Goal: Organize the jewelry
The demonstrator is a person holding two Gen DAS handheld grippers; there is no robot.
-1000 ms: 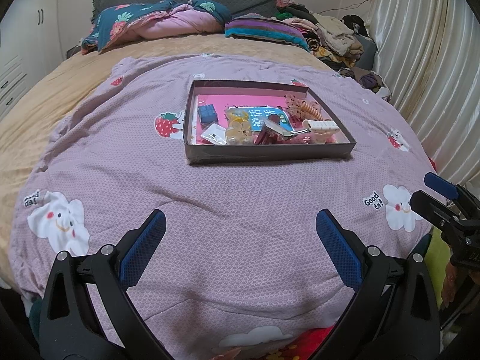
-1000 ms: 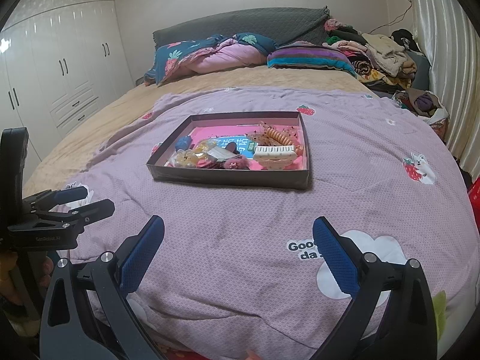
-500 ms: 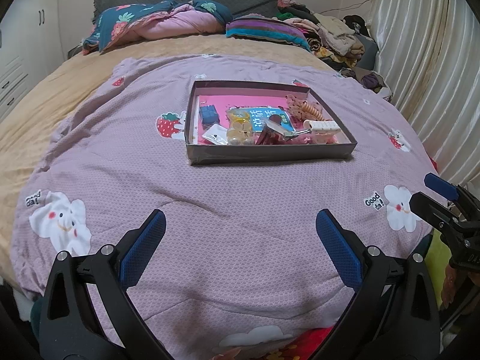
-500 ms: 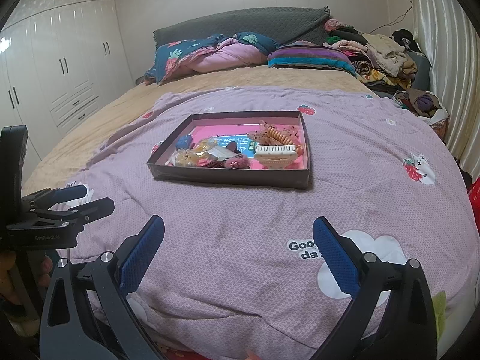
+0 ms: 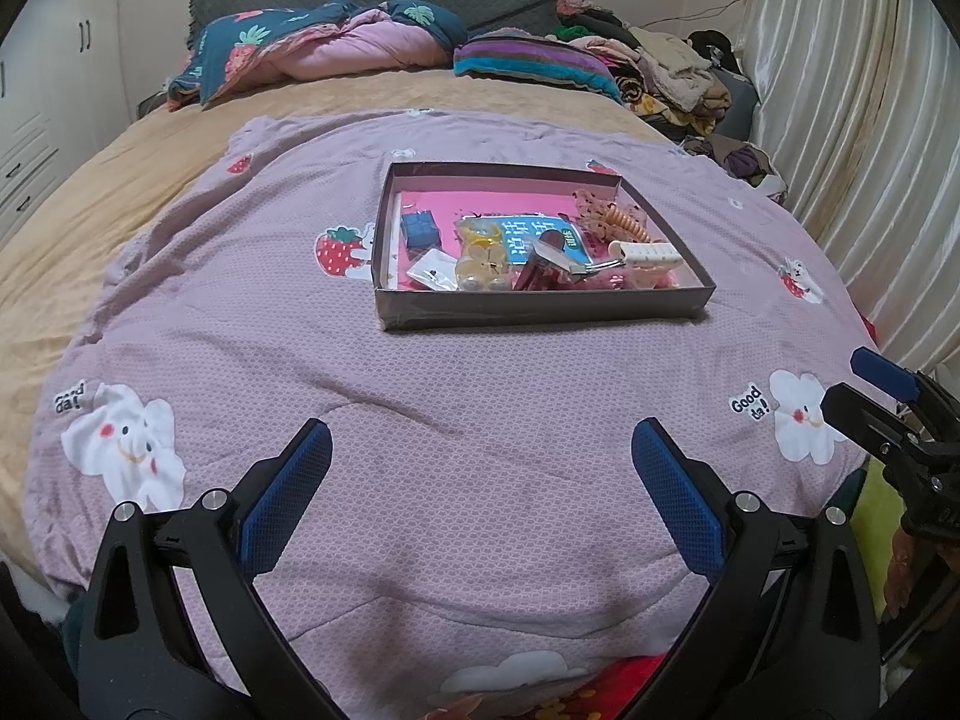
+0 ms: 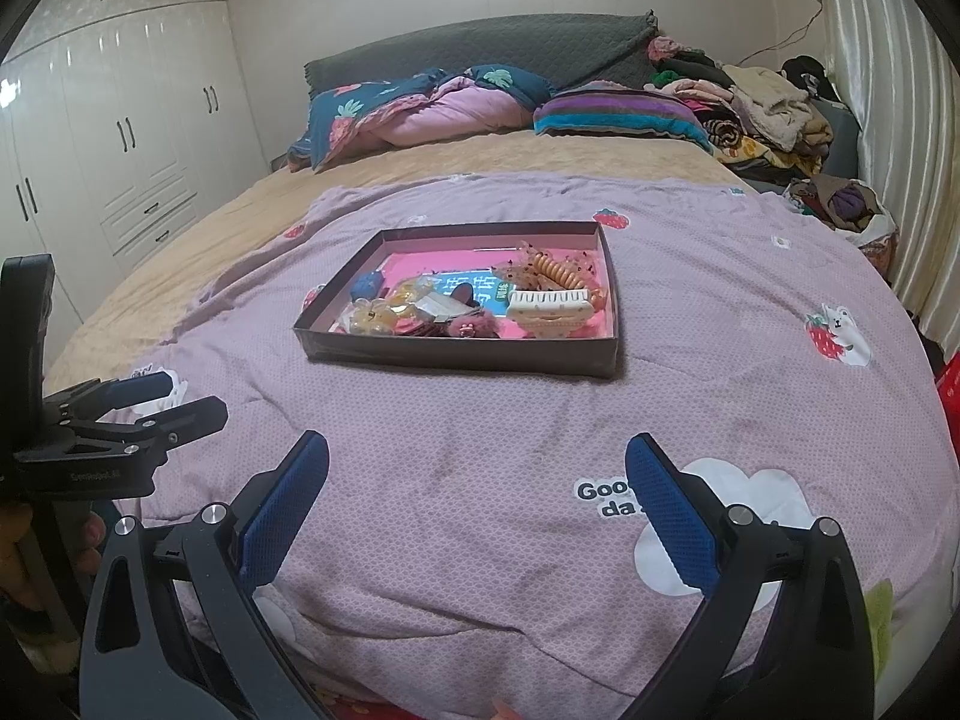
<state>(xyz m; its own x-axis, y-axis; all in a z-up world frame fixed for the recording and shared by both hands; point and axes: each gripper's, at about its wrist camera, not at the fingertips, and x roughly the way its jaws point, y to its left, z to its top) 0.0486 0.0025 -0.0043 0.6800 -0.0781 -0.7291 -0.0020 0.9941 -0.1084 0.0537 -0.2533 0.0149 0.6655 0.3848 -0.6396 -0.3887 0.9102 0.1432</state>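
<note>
A shallow dark box [image 5: 540, 307] [image 6: 456, 355] with a pink floor sits in the middle of the lilac quilt. Inside lie a cream hair claw [image 5: 648, 253] [image 6: 547, 306], a coiled orange hair tie [image 5: 627, 221] [image 6: 555, 271], yellow trinkets [image 5: 480, 258] [image 6: 375, 318], a small blue box [image 5: 420, 229] [image 6: 366, 285], a blue card [image 5: 543, 235] and a small clear packet [image 5: 433, 269]. My left gripper [image 5: 481, 480] hangs open over the quilt's near edge, well short of the box. My right gripper [image 6: 477, 480] is open too, nothing between its fingers.
The lilac quilt [image 5: 420, 396] covers a tan bed. Pillows and a folded duvet [image 5: 336, 54] lie at the headboard, piled clothes [image 5: 672, 78] at the back right. Curtains [image 5: 870, 120] close the right side, white wardrobes [image 6: 120, 132] the left. A person's hand [image 6: 36, 564] holds the left gripper.
The left wrist view has shifted slightly, so the box sits a touch further right and lower. Both grippers stay open; nothing in the box has moved.
</note>
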